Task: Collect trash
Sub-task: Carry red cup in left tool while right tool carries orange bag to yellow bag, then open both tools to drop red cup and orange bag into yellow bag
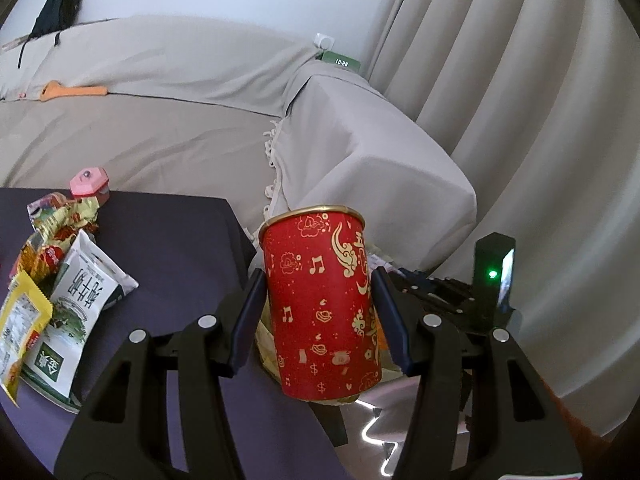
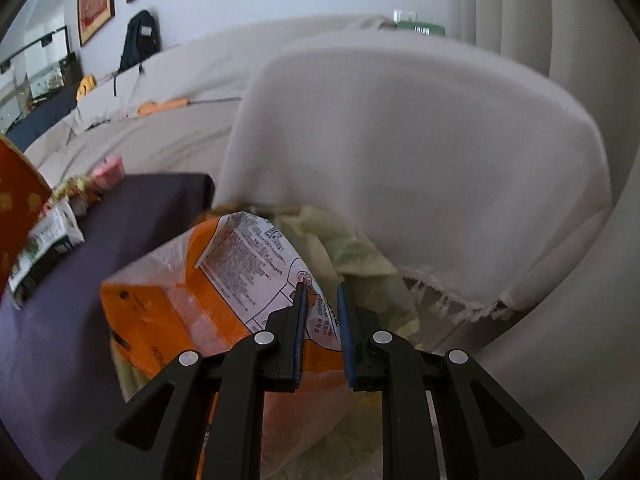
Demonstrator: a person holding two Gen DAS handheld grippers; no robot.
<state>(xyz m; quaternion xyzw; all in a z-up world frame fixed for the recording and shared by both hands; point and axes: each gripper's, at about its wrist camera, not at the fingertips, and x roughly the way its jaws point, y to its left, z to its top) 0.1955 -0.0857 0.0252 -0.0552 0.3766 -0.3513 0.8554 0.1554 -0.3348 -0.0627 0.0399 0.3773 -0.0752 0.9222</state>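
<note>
The left gripper is clamped on a red canister with gold print, held upright past the table's edge, over crumpled wrappers that seem to lie in a trash bin below it, though little of any bin shows. The right gripper is pinched narrowly on the top of an orange-and-white snack bag, which hangs over pale green waste just ahead of its jaws, so both pieces look about to be dropped rather than already dropped. Left of the left gripper, on the dark purple table, more trash waits: a white-and-green packet, a yellow packet, crumpled foil wrappers and a pink lidded container. By my reading the job is roughly midway.
</note>
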